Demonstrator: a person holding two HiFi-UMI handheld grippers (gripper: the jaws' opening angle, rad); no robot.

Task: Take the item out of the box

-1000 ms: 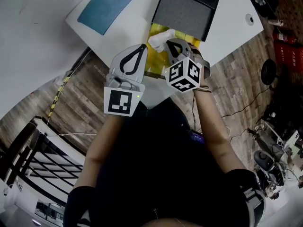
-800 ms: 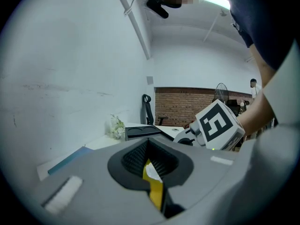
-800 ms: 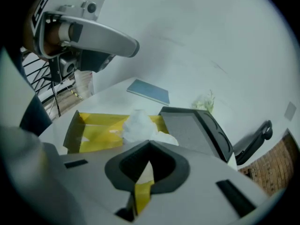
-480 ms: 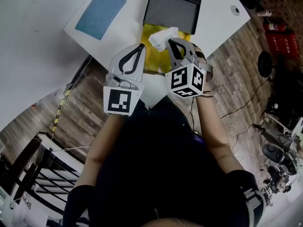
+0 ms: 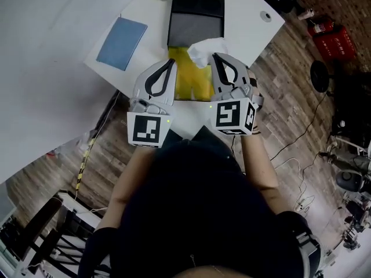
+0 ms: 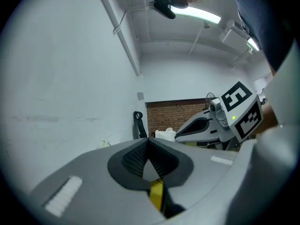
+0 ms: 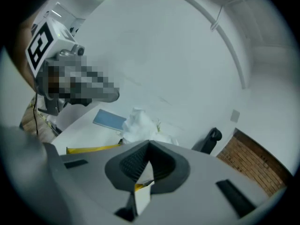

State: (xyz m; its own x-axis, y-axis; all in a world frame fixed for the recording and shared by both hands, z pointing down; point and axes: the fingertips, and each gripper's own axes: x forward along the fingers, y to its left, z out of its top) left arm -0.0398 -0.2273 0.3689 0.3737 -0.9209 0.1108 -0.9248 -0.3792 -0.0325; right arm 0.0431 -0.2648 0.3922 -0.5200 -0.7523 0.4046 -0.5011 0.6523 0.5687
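Note:
A black box (image 5: 195, 7) with a grey inside stands open on the white table (image 5: 52, 16). A flat yellow item (image 5: 189, 80) lies just in front of it, between my two grippers. My left gripper (image 5: 171, 63) is shut, and in the left gripper view a yellow strip (image 6: 156, 192) shows pinched between its pads. My right gripper (image 5: 216, 56) is shut on a white-and-yellow edge (image 7: 143, 191), with crumpled white paper (image 5: 207, 49) at its tip. That white paper (image 7: 140, 124) rises just beyond the jaws in the right gripper view.
A blue pad (image 5: 122, 42) lies on the table left of the box. The table's corner sits under my hands, with wooden floor either side. Red canisters (image 5: 329, 36) and cables lie on the floor at the right.
Both grippers have drawn level, side by side, still holding the yellow item. The box now lies farther from them. The right gripper's marker cube has turned to face the head camera.

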